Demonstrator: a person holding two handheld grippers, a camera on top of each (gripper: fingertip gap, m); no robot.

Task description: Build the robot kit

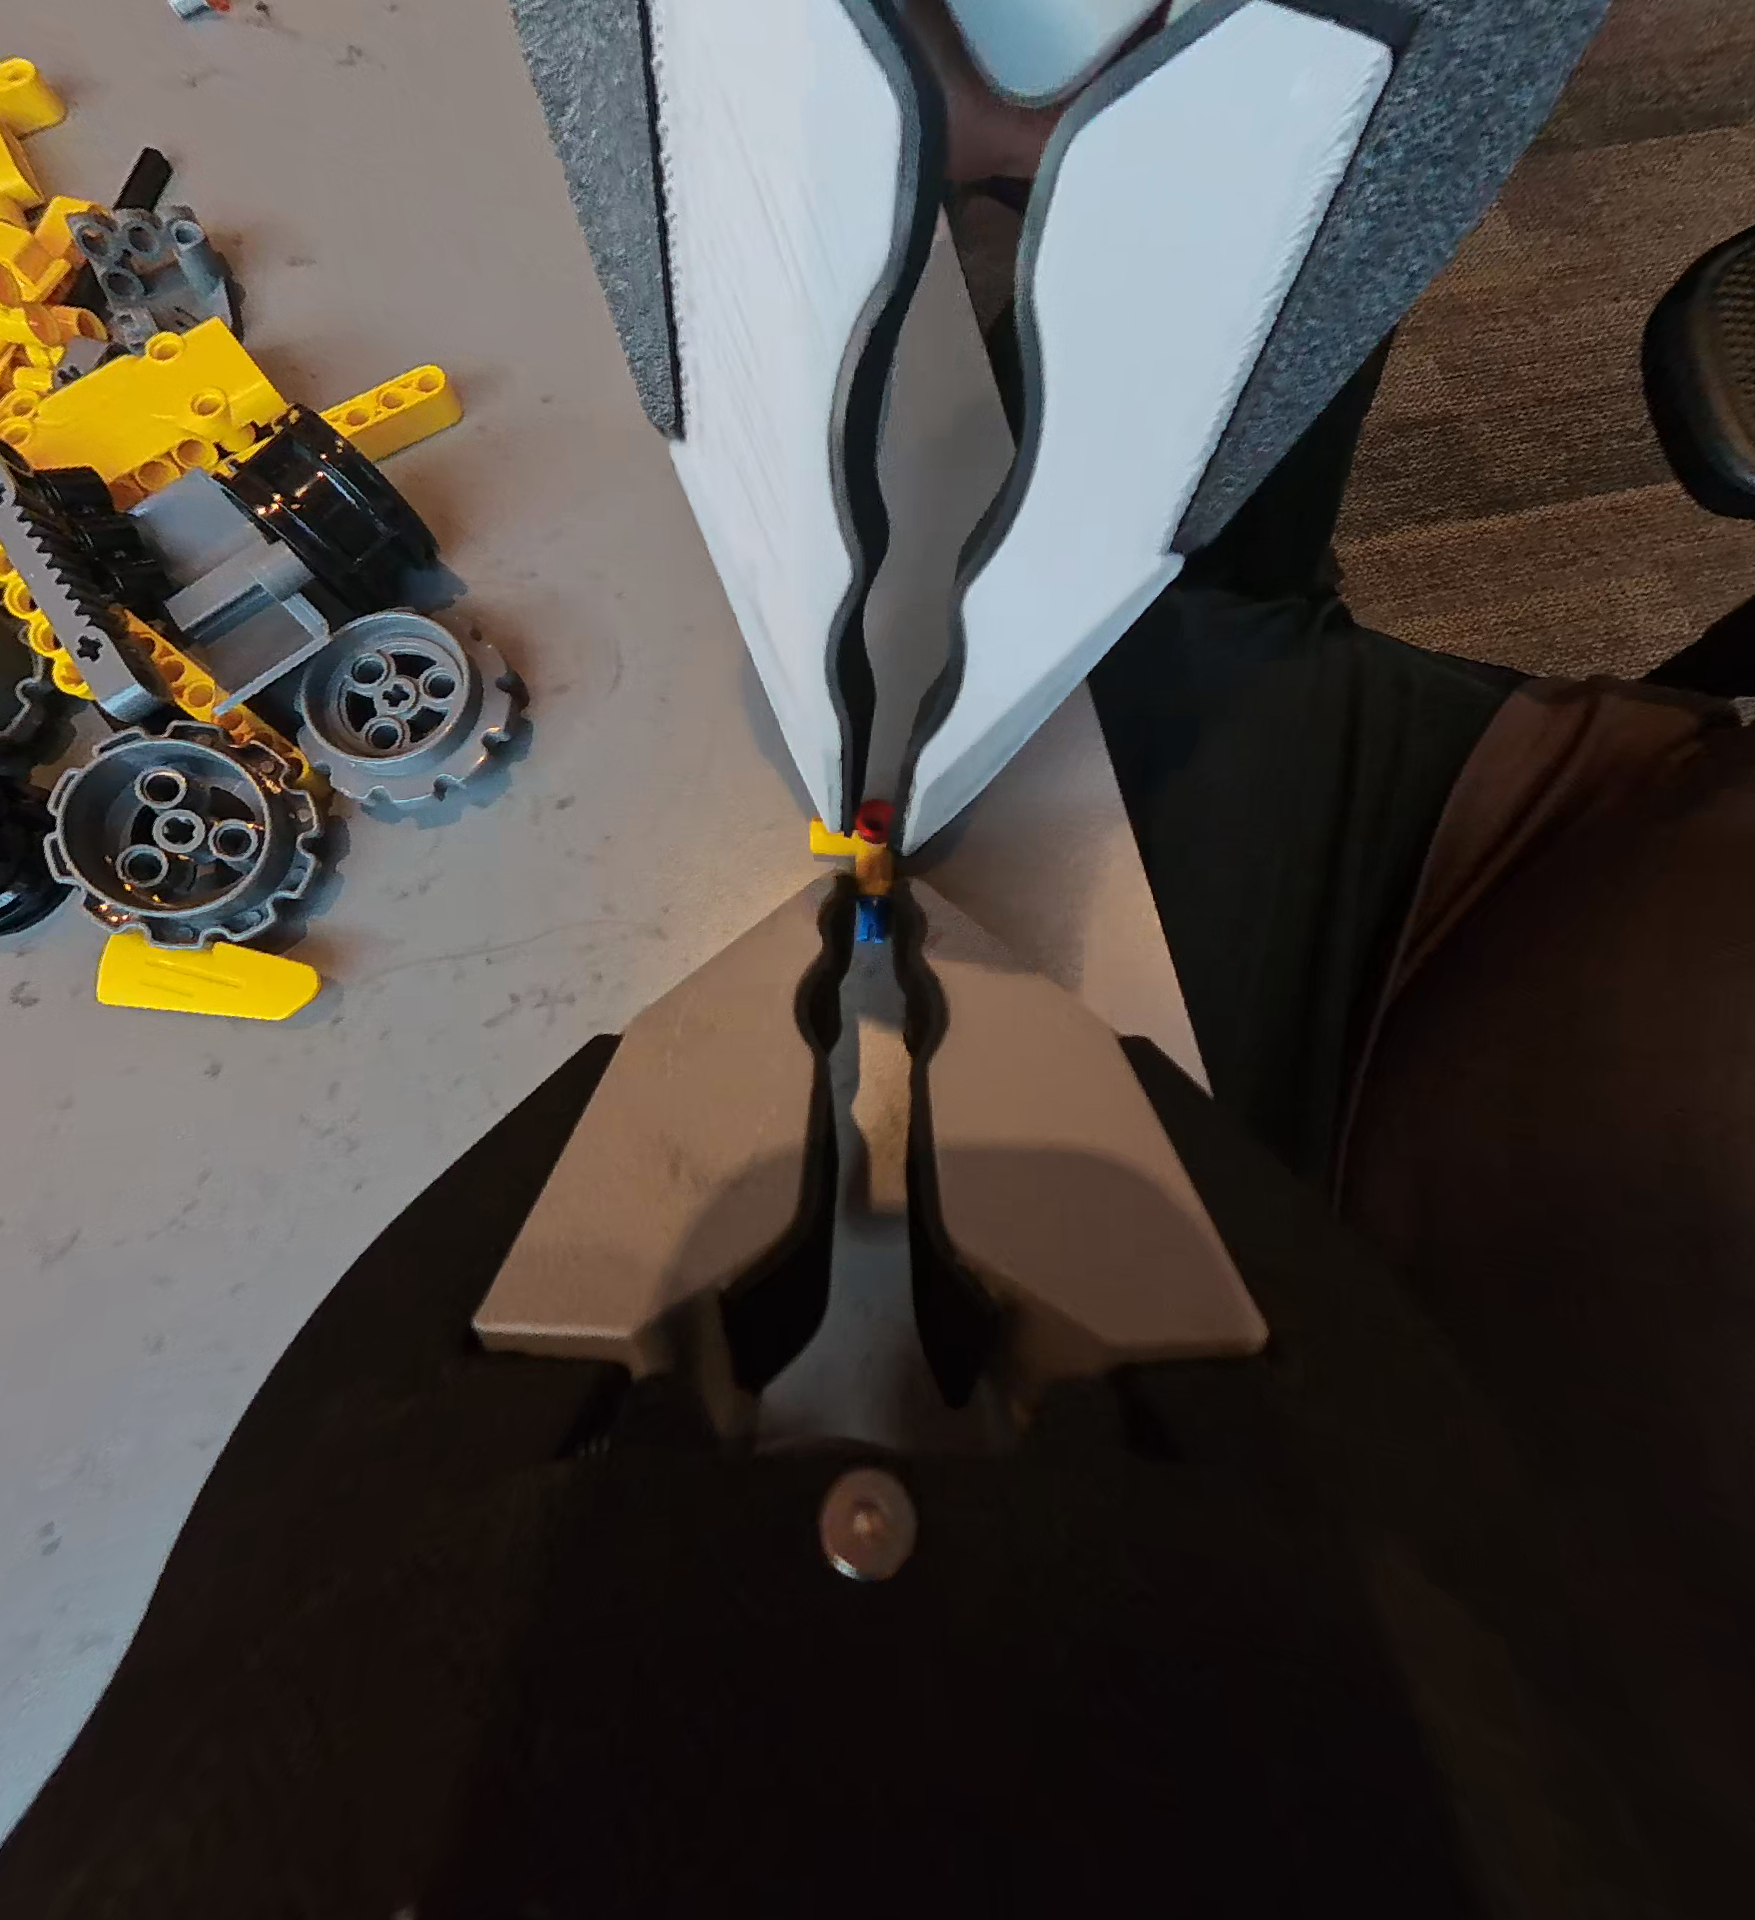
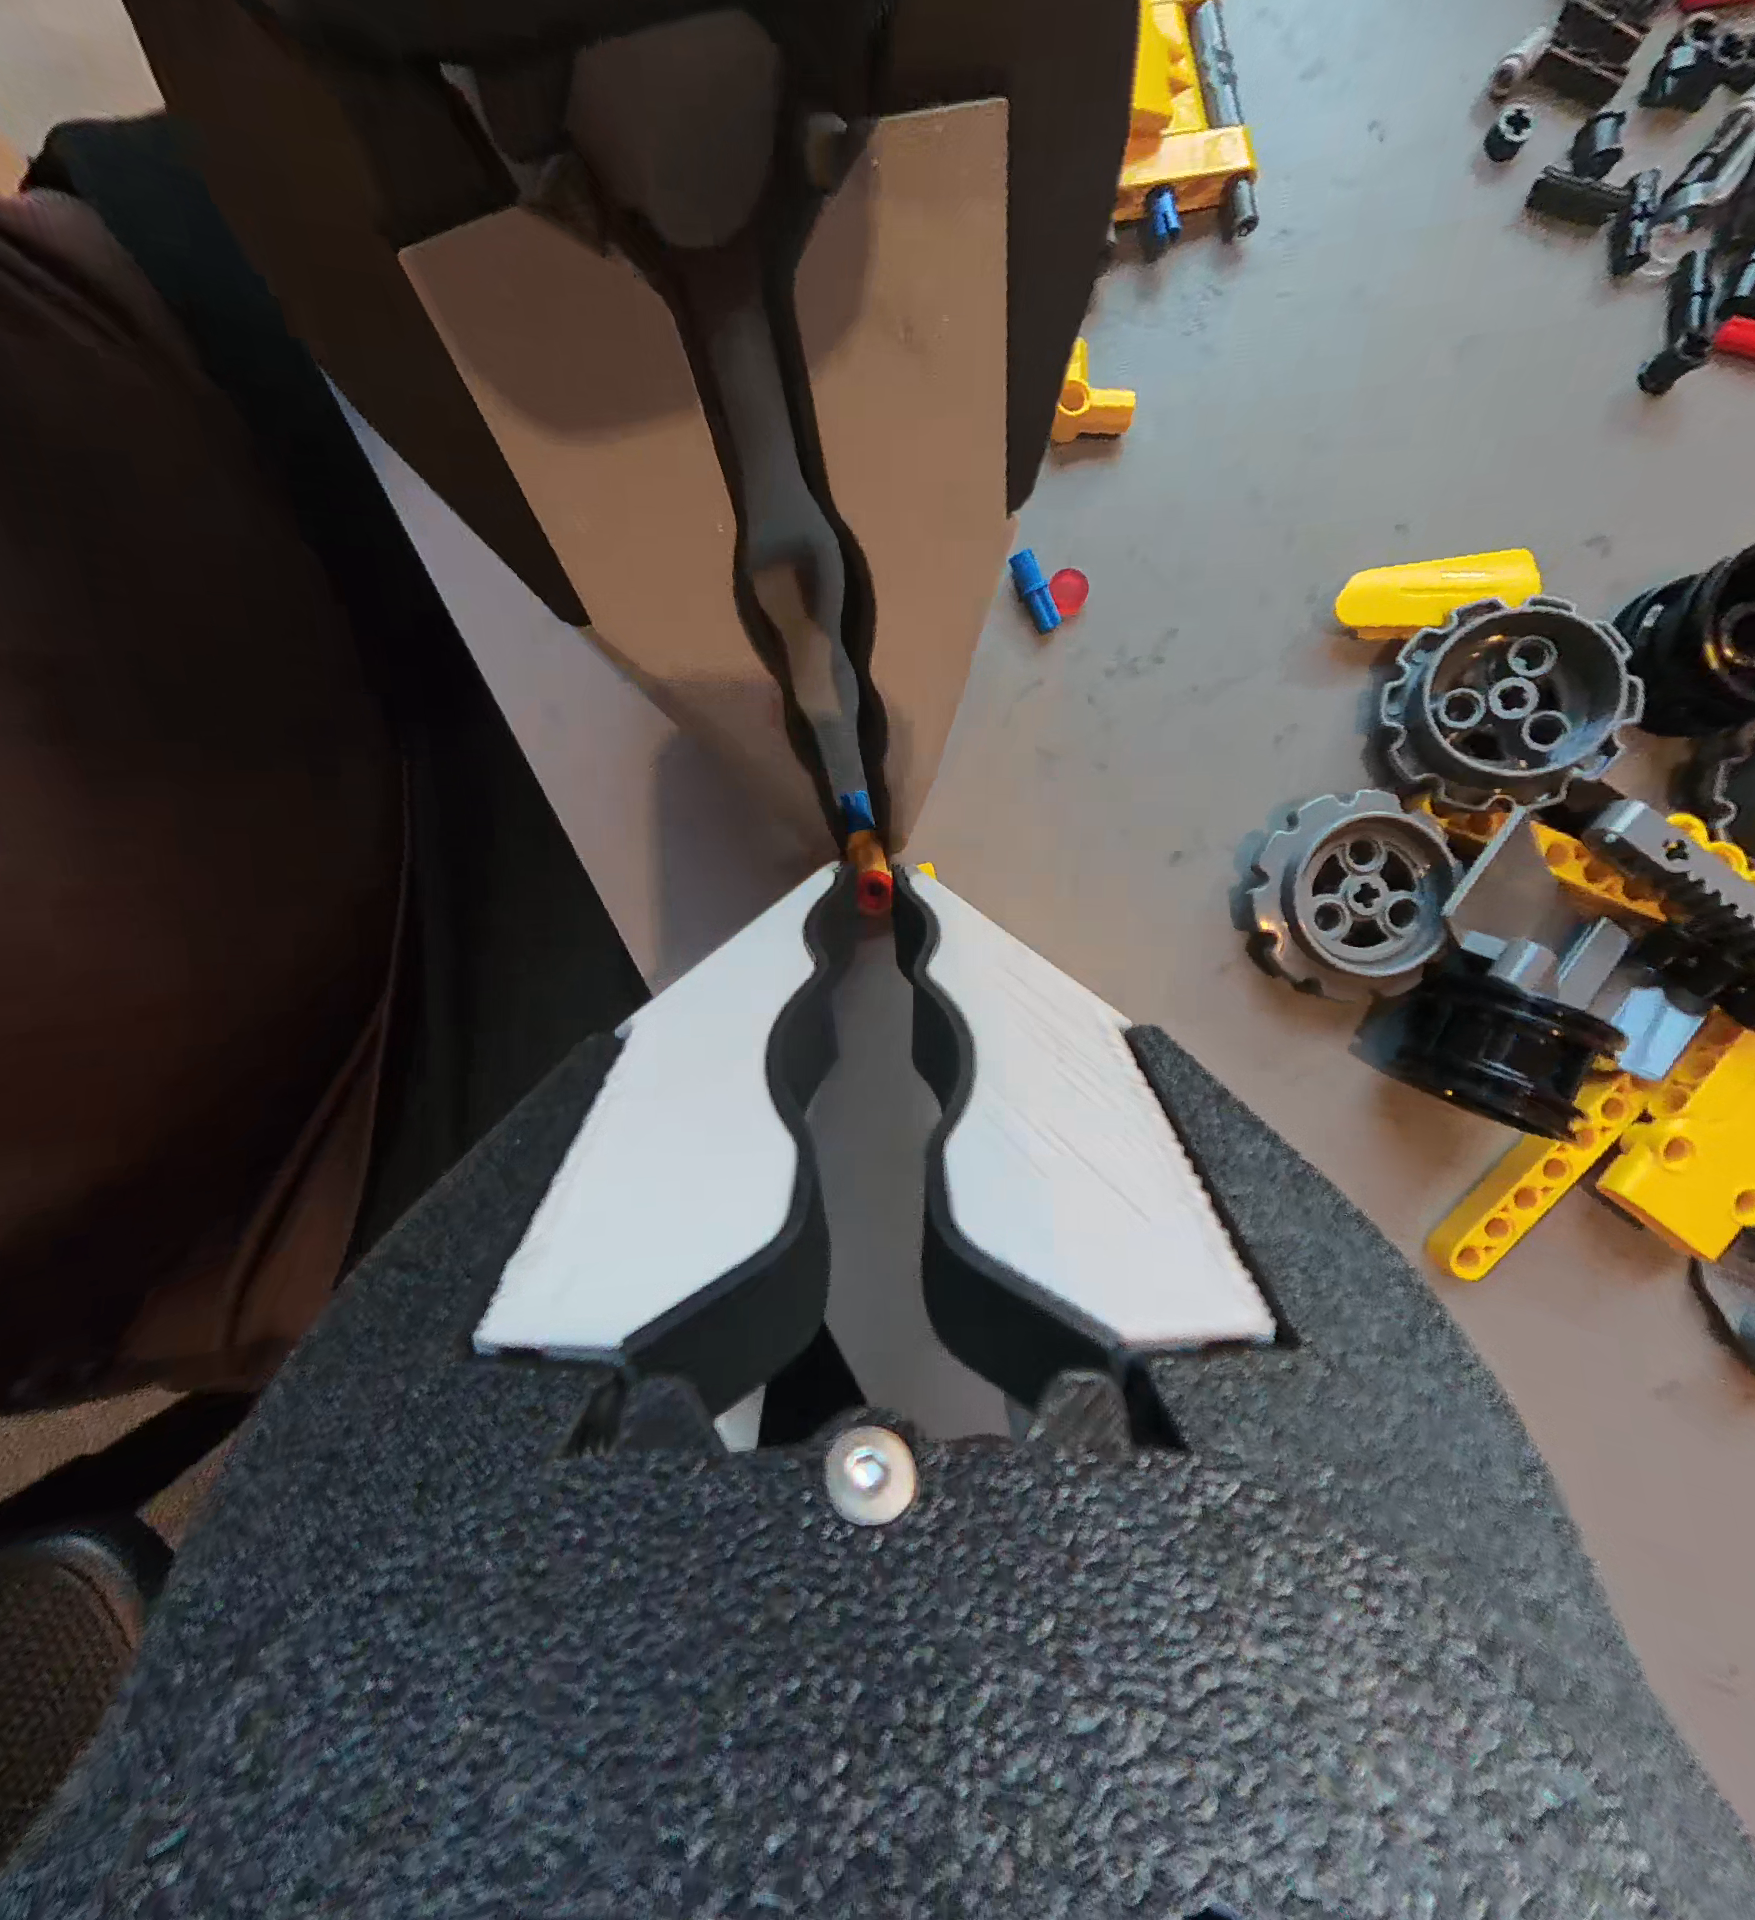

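Two hand-held grippers meet tip to tip just over the tabletop (image 1: 229, 1195), close to its edge by the person's dark-clad body. Left hand-held gripper (image 1: 873, 883), tan fingers, is pinched narrow on the blue end of a small pin assembly (image 1: 874, 883): blue pin, orange/tan middle piece, red tip. Right hand-held gripper (image 2: 871, 883), white fingers w/ black wavy pads, is closed narrow on the red end of the same assembly; in the left wrist view a small yellow bit (image 1: 831, 840) sticks out beside its fingertip. So both clamp the one assembly from opposite ends, held clear of the surface as far as I can tell.

Further in from that edge lies a half-built yellow vehicle (image 2: 1683, 1122) w/ a black toothed rack, grey block, black rim. Touching it: grey wheel hubs (image 2: 1356, 899), more black tyres behind. A loose yellow curved panel (image 2: 1434, 592) sits just beside the hubs. Nearer the grippers: a spare blue pin (image 2: 1032, 590) touching a red translucent round stud (image 2: 1068, 589), and a yellow connector (image 2: 1086, 400). Pile of black, grey and red parts (image 2: 1683, 156) at the far corner.
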